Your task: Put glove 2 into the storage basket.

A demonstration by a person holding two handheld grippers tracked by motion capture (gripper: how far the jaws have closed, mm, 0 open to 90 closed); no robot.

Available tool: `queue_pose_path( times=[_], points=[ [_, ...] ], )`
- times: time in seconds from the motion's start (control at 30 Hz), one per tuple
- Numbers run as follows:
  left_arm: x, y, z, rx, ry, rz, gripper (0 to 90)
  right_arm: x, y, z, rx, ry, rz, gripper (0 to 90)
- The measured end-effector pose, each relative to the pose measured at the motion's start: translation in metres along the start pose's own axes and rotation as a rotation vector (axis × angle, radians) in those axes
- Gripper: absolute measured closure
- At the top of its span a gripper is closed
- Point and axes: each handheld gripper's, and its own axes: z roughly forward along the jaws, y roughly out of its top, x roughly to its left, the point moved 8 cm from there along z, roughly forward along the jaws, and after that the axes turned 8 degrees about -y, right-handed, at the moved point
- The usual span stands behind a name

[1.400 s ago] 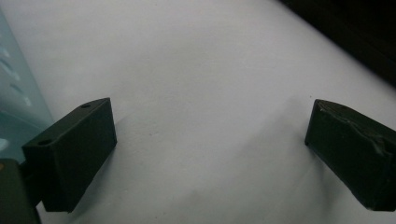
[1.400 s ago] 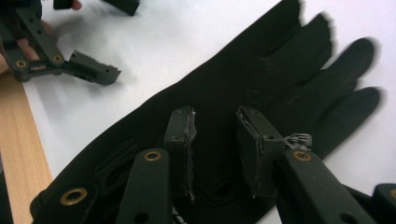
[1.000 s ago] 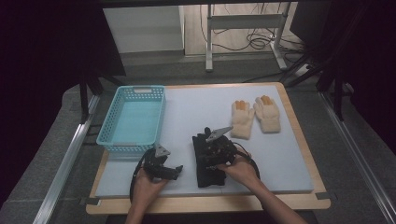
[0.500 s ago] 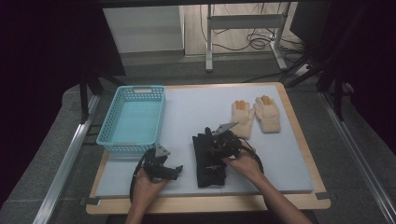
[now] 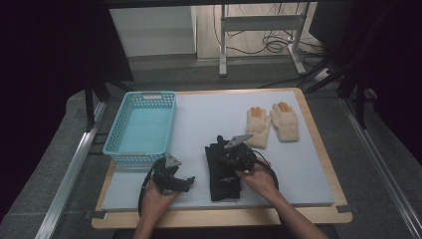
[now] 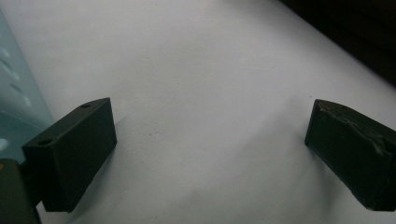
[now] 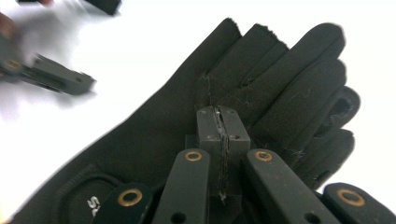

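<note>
The right gripper [image 7: 219, 119] has just closed its jaws, pinching the top of two stacked black gloves [image 5: 222, 169] on the tabletop [image 5: 209, 117], while the left gripper [image 6: 210, 140] rests wide open, beside one blue basket [image 5: 142, 127] and two beige gloves [image 5: 272, 124].

In the right gripper view, the black gloves [image 7: 261, 88] run off the lower edge, and the tongs [image 7: 222, 122] cover part of the palm. The left tongs [image 7: 51, 77] appear blurred. Whether fabric is pinched cannot be told.
</note>
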Motion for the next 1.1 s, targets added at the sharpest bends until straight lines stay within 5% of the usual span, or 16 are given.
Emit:
queue_pose_path(
  times=[0.2, 0.5, 0.87, 1.1],
  points=[
    [0.000, 0.000, 0.000, -0.005, 0.000, -0.003, 2.5, -0.002, 0.004, -0.024, -0.011, -0.042, 0.021, 88.4],
    [0.000, 0.000, 0.000, -0.002, 0.000, -0.001, 2.5, -0.003, -0.002, -0.034, 0.005, -0.022, 0.068, 88.3],
    [0.000, 0.000, 0.000, 0.001, -0.002, 0.000, 2.6, 0.007, 0.017, -0.070, -0.005, -0.054, 0.042, 88.3],
    [0.000, 0.000, 0.000, -0.003, 0.000, -0.001, 2.5, 0.012, 0.005, -0.051, 0.019, -0.001, 0.122, 88.2]
  ],
)
